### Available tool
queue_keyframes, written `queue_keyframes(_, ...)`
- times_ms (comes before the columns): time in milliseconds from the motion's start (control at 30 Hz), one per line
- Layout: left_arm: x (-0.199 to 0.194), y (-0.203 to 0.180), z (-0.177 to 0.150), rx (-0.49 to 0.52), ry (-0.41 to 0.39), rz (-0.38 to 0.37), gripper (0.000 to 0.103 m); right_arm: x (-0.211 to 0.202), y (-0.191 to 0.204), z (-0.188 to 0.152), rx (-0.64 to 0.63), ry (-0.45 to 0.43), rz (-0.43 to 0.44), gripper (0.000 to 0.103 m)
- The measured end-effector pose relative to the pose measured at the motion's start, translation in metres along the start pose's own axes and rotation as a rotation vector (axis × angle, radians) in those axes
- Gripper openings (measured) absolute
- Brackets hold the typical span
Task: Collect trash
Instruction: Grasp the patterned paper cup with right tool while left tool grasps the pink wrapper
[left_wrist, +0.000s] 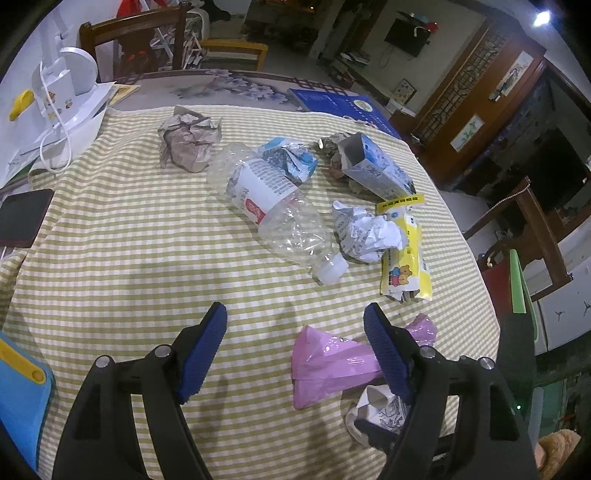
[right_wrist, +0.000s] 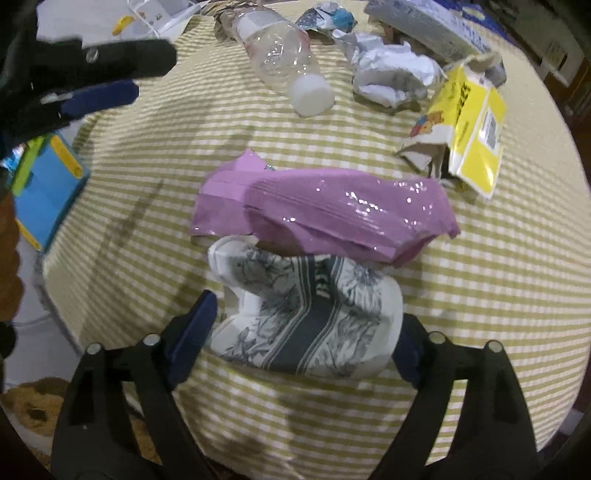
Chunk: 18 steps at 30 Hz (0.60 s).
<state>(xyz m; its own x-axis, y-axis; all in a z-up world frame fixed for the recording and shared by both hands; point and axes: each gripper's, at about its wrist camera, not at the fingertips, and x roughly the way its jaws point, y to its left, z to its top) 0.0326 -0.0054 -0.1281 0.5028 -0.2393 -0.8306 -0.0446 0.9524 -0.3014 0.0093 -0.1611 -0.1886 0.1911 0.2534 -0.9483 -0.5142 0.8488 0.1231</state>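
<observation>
Trash, here a crumpled paper cup (right_wrist: 306, 317) printed with grey flowers and a dark band, is lying on its side near the front edge of the checked tablecloth (right_wrist: 480, 295), and the right gripper (right_wrist: 303, 332) is bracketing it from above. Its blue pads (right_wrist: 192, 332) are standing on either side of the cup, the left pad touching or nearly touching the crushed wall and the right pad half hidden behind the cup's far end; whether they are already pressing cannot be told. A shiny purple plastic bag (right_wrist: 332, 214) is lying just beyond the cup and overlapping its upper edge. Good practice at this step appears to be closing squarely across the cup's body, keeping the pads below the bag's edge so that only the cup is being lifted, and squeezing gently because the thin paper will likely be collapsing further. The left gripper (left_wrist: 295, 325) is hovering over bare cloth with jaws apart and nothing between them. Farther out, a clear plastic bottle (left_wrist: 273, 206), crumpled white paper (left_wrist: 365, 232), a torn yellow carton (left_wrist: 406, 258) and a blue carton (left_wrist: 376, 166) are waiting.
</observation>
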Motion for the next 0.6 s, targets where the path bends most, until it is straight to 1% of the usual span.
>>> queue_keyframes(33, 0.000, -0.001, 0.000, 0.004, 0.000, -0.001, 0.074, 0.004, 0.008, 0.003, -0.014, -0.004, -0.004, 0.067)
queue_keyframes(133, 0.001, -0.003, -0.002, 0.011, 0.004, -0.006, 0.074, 0.000, 0.001, 0.001, 0.014, -0.014, 0.014, 0.066)
queue_keyframes(267, 0.001, -0.006, -0.003, 0.039, 0.007, -0.005, 0.074, -0.022, -0.022, -0.003, 0.078, -0.073, 0.031, 0.066)
queue_keyframes(400, 0.005, -0.009, -0.003, 0.087, 0.019, -0.007, 0.074, -0.044, -0.054, -0.011, 0.162, -0.127, 0.001, 0.066)
queue_keyframes(467, 0.009, -0.015, -0.004, 0.142, 0.039, -0.031, 0.075, -0.052, -0.072, -0.016, 0.222, -0.142, -0.009, 0.066)
queue_keyframes(500, 0.012, -0.019, -0.005, 0.168, 0.054, -0.044, 0.079, -0.056, -0.079, -0.018, 0.251, -0.153, -0.008, 0.066)
queue_keyframes(533, 0.016, -0.024, -0.007, 0.207, 0.073, -0.059, 0.081, -0.060, -0.086, -0.018, 0.272, -0.165, -0.008, 0.066)
queue_keyframes(600, 0.022, -0.035, -0.012, 0.264, 0.093, -0.064, 0.081, -0.066, -0.087, -0.019, 0.292, -0.189, -0.018, 0.066)
